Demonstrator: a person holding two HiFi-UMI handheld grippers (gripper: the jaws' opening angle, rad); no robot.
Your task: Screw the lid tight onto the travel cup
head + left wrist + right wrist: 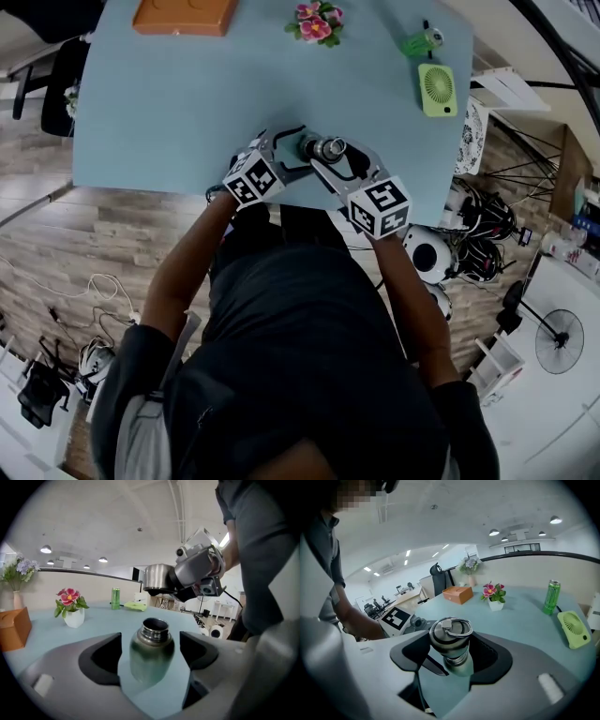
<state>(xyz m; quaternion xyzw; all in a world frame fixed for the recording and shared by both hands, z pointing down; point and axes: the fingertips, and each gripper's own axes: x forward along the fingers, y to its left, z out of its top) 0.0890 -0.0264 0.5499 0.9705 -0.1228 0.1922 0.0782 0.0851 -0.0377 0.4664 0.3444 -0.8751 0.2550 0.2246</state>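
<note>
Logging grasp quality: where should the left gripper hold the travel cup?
Its wide round body, below the threaded neck, from the side. The travel cup stands upright between the left gripper's open jaws, and a grip there leaves its neck free for the lid in the right gripper.

Left gripper view: the travel cup [151, 654] loses its base behind the left gripper [150, 641], and its lower body is blurred. Up above, the lid [157, 577] is part-buried in the right gripper [161, 585]. Right gripper view: the lid covers the cup's mouth, so gap or contact can't be told from this angle. Print on the green can [551, 596] is too small to read. Head view: the cup is hidden under lid and jaws, and the orange box [184, 15] is cut off by the top edge.
</note>
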